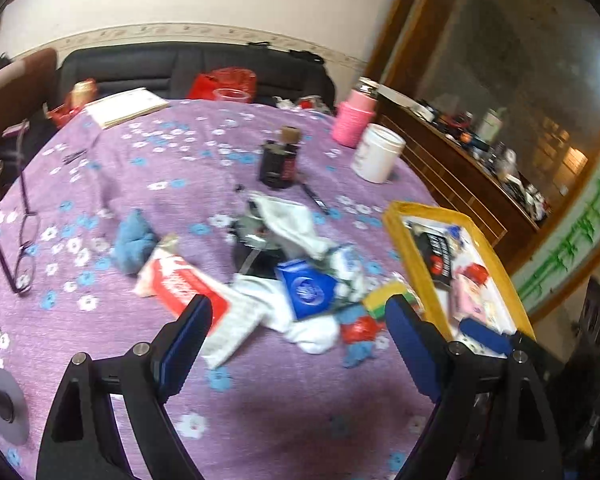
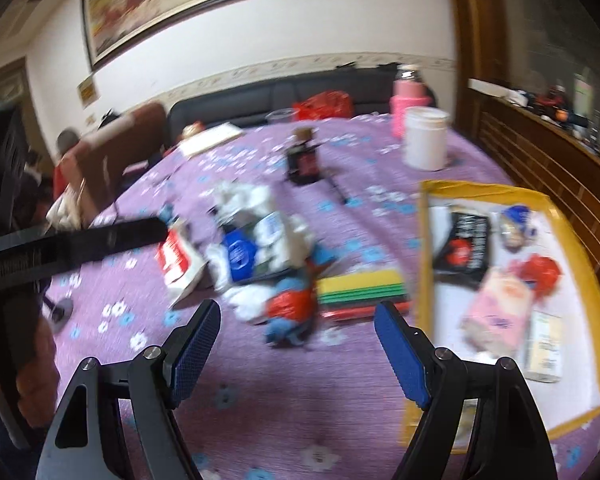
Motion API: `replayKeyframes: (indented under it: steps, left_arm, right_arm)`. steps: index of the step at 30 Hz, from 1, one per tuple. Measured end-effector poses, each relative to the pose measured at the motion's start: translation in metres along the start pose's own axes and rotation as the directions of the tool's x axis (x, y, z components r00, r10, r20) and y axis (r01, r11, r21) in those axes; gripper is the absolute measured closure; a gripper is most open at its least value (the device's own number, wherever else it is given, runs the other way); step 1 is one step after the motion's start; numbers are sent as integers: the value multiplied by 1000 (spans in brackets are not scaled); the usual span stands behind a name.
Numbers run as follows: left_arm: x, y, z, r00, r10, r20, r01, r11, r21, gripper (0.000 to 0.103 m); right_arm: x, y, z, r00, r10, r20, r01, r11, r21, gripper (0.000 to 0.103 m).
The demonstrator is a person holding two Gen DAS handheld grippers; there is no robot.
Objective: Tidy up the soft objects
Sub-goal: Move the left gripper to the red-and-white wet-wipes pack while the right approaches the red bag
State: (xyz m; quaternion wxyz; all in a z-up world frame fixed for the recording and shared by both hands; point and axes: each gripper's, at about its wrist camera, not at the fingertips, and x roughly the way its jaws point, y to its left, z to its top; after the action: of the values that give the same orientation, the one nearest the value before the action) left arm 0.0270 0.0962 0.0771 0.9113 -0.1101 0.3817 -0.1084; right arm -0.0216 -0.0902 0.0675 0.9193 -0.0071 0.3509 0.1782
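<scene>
Nearest the lens, the right gripper [image 2: 298,320] is held wide and empty, and the left gripper [image 1: 298,320] likewise. The heap of soft objects [image 1: 300,276] lies on the purple tablecloth [image 1: 260,400] just ahead of both, left of the yellow tray [image 2: 426,264]. A red-and-blue bundle [image 2: 288,308] sits almost between the right jaws, so that hand is judged nearer.
</scene>
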Motion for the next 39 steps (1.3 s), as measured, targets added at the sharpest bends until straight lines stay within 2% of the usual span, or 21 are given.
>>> replayKeyframes:
  steps: [5, 9, 14, 21, 23, 28, 30, 33, 35, 36, 37, 39]
  left_arm:
    - [7, 29, 3, 999, 54, -1, -54, 996, -68, 16]
    - [19, 54, 1, 996, 78, -29, -82, 988, -128, 16]
    - [30, 83, 0, 995, 88, -54, -97, 976, -196, 16]
    - [51, 116, -7, 992, 58, -115, -93, 943, -318, 16]
    - [57, 112, -8, 991, 38, -129, -76, 949, -306, 16]
    - [74, 91, -11, 985, 51, -166, -90, 966, -241, 16]
    - [88, 85, -12, 977, 69, -202, -115, 968, -223, 16]
    - [93, 76, -11, 975, 130, -181, -161, 972, -170, 17]
    - [94, 70, -12, 972, 161, -171, -183, 975, -125, 40]
    - [94, 69, -13, 973, 153, -175, -175, 978, -115, 68]
    - [94, 68, -13, 977, 126, -173, -148, 982, -117, 72]
    - [89, 69, -13, 980, 110, -163, -131, 984, -120, 74]
  right_arm:
    - [27, 21, -8, 999, 32, -20, -33, 997, -67, 20]
    - [43, 17, -12, 999, 26, -38, -28, 998, -52, 20]
    - [54, 17, -20, 998, 16, -54, -19, 998, -60, 20]
    - [55, 8, -19, 997, 65, -48, -66, 998, -15, 20]
    - [57, 4, -20, 996, 80, -51, -80, 997, 7, 20]
    - [57, -2, -19, 993, 113, -46, -111, 993, 39, 20]
    - [55, 0, -19, 992, 121, -37, -120, 992, 31, 20]
    - [54, -1, -19, 991, 131, -29, -130, 991, 29, 20]
    - [54, 0, -20, 990, 135, -29, -134, 991, 31, 20]
    - [54, 0, -20, 990, 136, -31, -135, 990, 31, 20]
    - [54, 0, -20, 990, 136, -31, -135, 990, 30, 20]
    - [54, 0, -20, 991, 132, -33, -131, 991, 31, 20]
